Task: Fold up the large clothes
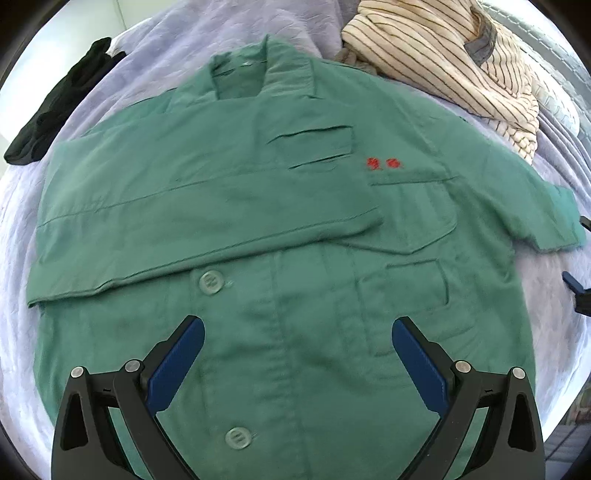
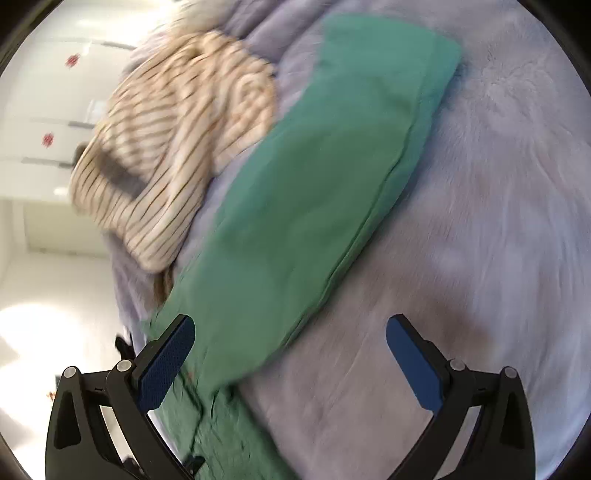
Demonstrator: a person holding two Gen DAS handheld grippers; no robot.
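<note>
A green work jacket [image 1: 288,229] lies face up on a lilac bed cover [image 1: 207,33], collar at the far side. Its left sleeve [image 1: 207,218] is folded across the chest. Its right sleeve [image 2: 317,173] lies stretched out on the cover. My left gripper [image 1: 297,339] is open and empty above the jacket's front near the buttons. My right gripper [image 2: 290,336] is open and empty above the base of the outstretched sleeve; part of it shows at the right edge of the left wrist view [image 1: 580,291].
A cream striped garment [image 1: 454,59] lies crumpled beyond the jacket's right shoulder; it also shows in the right wrist view [image 2: 166,147]. A black garment [image 1: 59,107] lies at the far left. The bed edge and a bright floor [image 2: 48,332] show at the left of the right wrist view.
</note>
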